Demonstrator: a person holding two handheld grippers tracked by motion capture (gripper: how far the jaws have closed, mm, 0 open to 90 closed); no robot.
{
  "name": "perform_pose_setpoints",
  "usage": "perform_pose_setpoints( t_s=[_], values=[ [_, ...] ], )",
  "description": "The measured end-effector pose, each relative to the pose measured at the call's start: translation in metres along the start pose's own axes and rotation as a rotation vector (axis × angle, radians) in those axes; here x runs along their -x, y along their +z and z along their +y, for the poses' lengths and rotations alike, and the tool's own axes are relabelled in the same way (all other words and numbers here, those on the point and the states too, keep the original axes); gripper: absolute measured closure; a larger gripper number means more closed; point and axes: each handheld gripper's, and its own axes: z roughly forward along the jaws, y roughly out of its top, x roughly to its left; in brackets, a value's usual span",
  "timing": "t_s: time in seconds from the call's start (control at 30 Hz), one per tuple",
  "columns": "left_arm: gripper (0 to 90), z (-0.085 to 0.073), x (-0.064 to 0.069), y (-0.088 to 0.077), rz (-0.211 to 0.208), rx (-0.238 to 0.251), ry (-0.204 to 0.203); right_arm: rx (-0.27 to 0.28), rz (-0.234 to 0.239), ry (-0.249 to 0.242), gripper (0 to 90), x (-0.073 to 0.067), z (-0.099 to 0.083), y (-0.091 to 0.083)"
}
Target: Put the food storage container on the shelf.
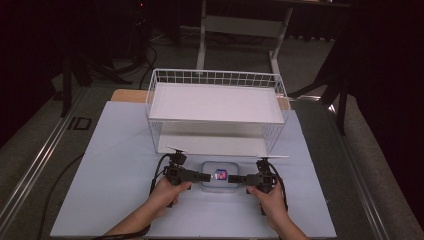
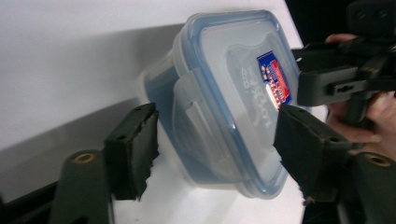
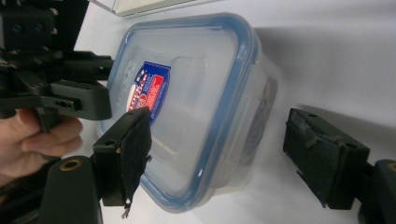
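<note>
2 black two-jaw grippers are in play here, 1 in each hand. In the high view the left gripper [image 1: 202, 176] sits just left of centre in the lower half of the frame and the right gripper [image 1: 235, 178] just right of centre, both pointing inward at each other. Both have their jaws spread apart, not clamped on anything. Between them sits a clear rectangular plastic container with a blue-rimmed lid and a red and blue sticker [image 1: 218, 176]. In the left gripper view the container [image 2: 224, 102] fills the middle, tilted in frame, its near end between the 2 spread jaws. Same deal in the right gripper view [image 3: 196, 107]. It rests on a pale blue-white table top [image 1: 115, 165]. Behind it, upper centre of the high view, stands a white wire 2-tier shelf rack [image 1: 215, 107].
</note>
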Motion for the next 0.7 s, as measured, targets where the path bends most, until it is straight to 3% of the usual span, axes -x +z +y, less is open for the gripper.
perform_pose_setpoints(
  t_s=[0.03,0.13,0.27,0.5,0.7],
  values=[
    [35.7,0.000,0.001,0.000,0.003,0.003,0.006,0.003,0.017,0.008,33.7,0.000,0.000,0.000],
    [39.8,-0.001,0.001,-0.003,-0.001,-0.002,-0.003,-0.009,0.001,-0.013,36.0,-0.005,0.002,-0.001],
    [41.3,-0.003,0.007,-0.003,0.023,0.005,0.003,-0.005,-0.003,0.005,38.4,-0.006,0.002,-0.004],
    [47.6,-0.010,0.017,-0.009,0.055,0.021,0.053,0.022,-0.050,-0.067,40.4,-0.017,-0.006,-0.008],
    [51.1,-0.012,0.022,-0.012,0.066,0.019,0.058,0.062,-0.067,-0.073,41.7,-0.023,-0.015,-0.011]
  ],
)
